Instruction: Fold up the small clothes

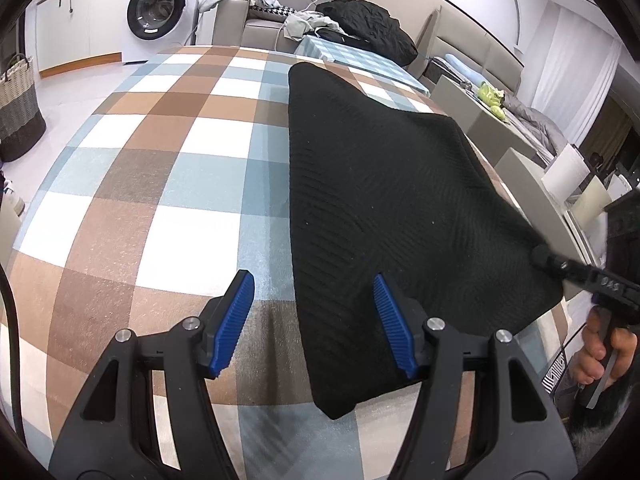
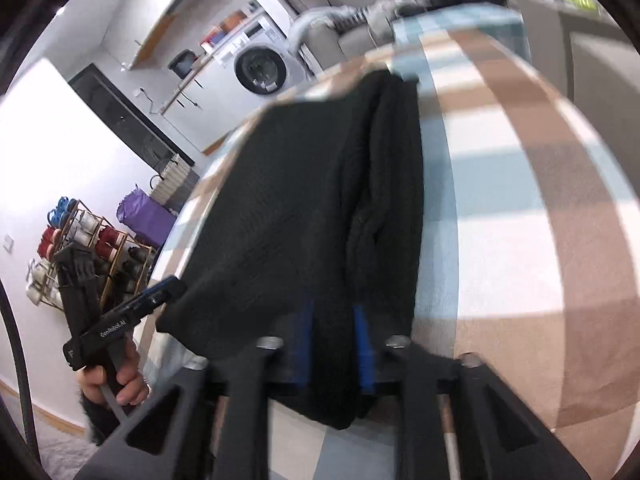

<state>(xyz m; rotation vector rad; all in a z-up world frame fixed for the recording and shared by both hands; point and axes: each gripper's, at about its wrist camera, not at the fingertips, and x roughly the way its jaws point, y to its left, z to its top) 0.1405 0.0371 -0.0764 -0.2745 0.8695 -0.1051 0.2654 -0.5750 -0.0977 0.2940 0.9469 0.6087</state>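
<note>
A black knit garment (image 1: 400,208) lies folded lengthwise on the plaid-covered table (image 1: 160,200). My left gripper (image 1: 316,320) stands open over the garment's near left edge; its blue pads straddle the hem without pressing on it. From the right, my right gripper (image 1: 540,258) reaches in and pinches the garment's right corner. In the right wrist view the black garment (image 2: 320,200) runs between the blue pads of the right gripper (image 2: 333,344), which is shut on the cloth. The left gripper (image 2: 172,288) shows at the left, by the garment's other corner, held by a hand (image 2: 120,384).
A washing machine (image 1: 158,8) and a woven basket (image 1: 18,108) stand beyond the table's far left. A sofa with loose clothes and a black pile (image 1: 368,28) is behind it. A shoe rack (image 2: 80,240) and purple bag (image 2: 144,216) sit on the floor.
</note>
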